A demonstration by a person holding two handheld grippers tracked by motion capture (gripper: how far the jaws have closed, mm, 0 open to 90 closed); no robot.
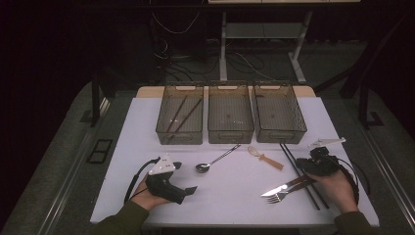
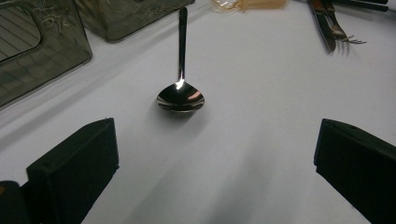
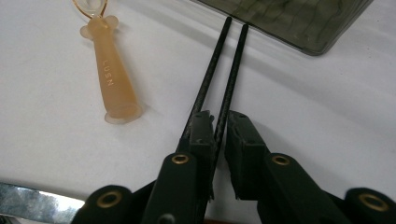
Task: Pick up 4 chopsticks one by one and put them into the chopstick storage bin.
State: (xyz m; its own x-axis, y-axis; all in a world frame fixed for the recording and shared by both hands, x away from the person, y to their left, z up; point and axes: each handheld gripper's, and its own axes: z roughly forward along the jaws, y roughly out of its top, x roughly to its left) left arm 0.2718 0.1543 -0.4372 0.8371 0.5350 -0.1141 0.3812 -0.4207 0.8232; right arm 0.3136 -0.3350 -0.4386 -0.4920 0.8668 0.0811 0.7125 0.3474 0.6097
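I'm sorting cutlery into the three clear bins [image 1: 230,128] that stand in a row along the far edge of the white surface [image 1: 230,196]. The leftmost bin [image 1: 179,128] already holds a brown pair of chopsticks [image 1: 182,116], which I take as the place for the pair I'm on now.

My right gripper [image 3: 218,125] has its jaws nearly closed over the black chopsticks [image 3: 219,70]. One stick runs in the narrow gap between the jaws and the other passes at or under the left one; I judge them pinched, though the sticks still lie flat on the surface, pointing away toward the corner of the rightmost bin [image 3: 299,21]. In the high view the same gripper [image 1: 313,161] sits over the middle of the pair [image 1: 298,171], which makes sense: gripping near the balance point should keep the two sticks level and together when they come up.

A small amber-handled whisk [image 3: 108,70] lies just beside the chopsticks on their left, apart from them. A knife and fork [image 1: 286,188] lie crossed over each other near my right hand [image 1: 337,188], touching or passing under the chopsticks.

My left gripper [image 2: 215,154] waits with its jaws spread wide and holding nothing, aimed at the bowl of a steel spoon [image 2: 180,95] that lies ahead of it, handle toward the bins. I read that as lining up the next pick.
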